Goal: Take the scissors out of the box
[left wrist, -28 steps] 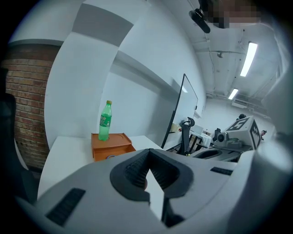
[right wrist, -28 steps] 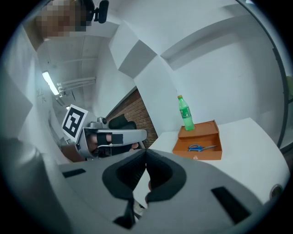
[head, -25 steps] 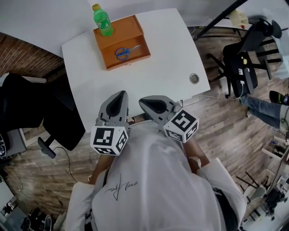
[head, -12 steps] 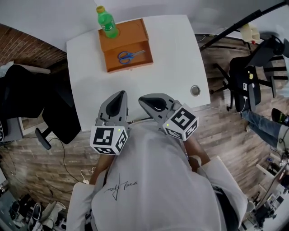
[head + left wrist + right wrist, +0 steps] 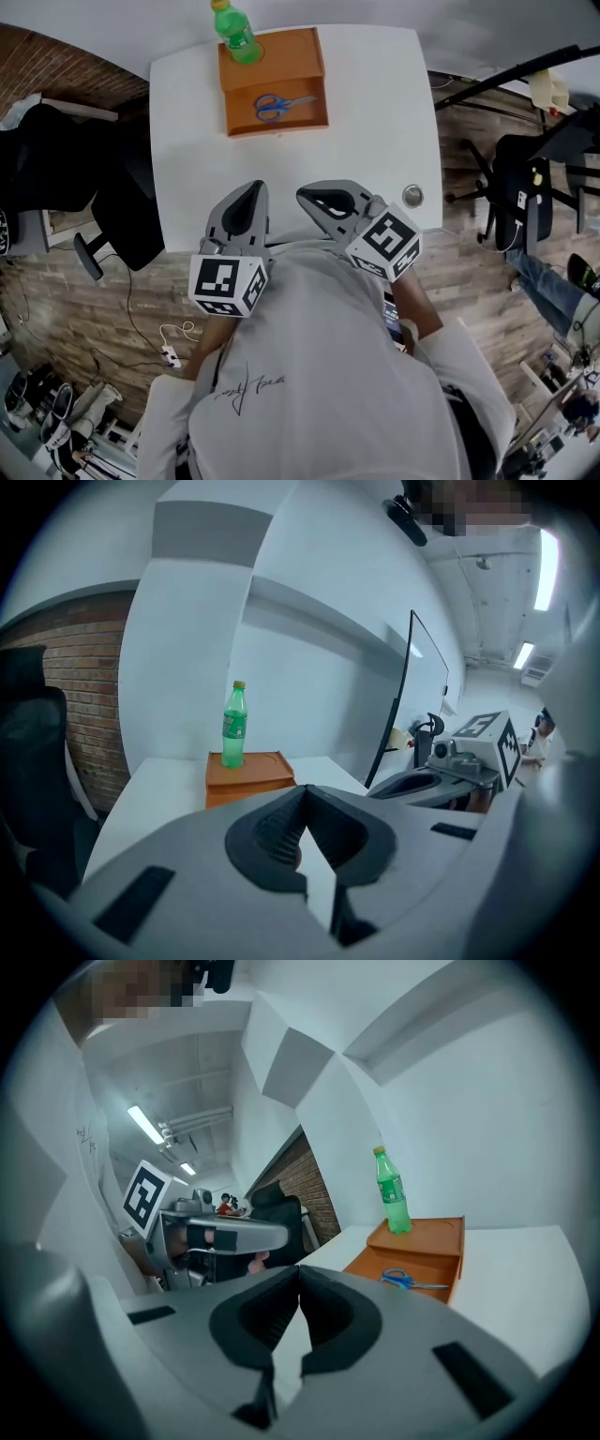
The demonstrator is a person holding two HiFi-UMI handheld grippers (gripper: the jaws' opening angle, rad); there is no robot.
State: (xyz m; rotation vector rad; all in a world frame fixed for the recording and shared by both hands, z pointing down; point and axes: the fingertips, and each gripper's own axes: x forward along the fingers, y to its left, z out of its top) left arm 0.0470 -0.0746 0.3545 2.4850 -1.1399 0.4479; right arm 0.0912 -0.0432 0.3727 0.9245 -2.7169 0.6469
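White table top (image 5: 375,141) is seen from above, with wood floor around it and a brick wall (image 5: 56,66) at the top left. 1 orange box (image 5: 281,61) is set at the far end of the table. Blue-handled scissors (image 5: 279,105) are laid flat in the open part of the box, on the side nearer the person. 1 green bottle (image 5: 236,30) is stood upright on the closed part of the box, behind the scissors.

2 grippers are held over the near edge of the table, side by side and well apart from the box. The left gripper (image 5: 257,187) is closed, with its jaws pressed tip to tip, and nothing is held between them. The right gripper (image 5: 303,195) is closed the same way and is empty too. 1 small round hole (image 5: 412,195) in the table is seen just to the right of the right gripper. 1 black chair (image 5: 122,206) is placed at the left side of the table.
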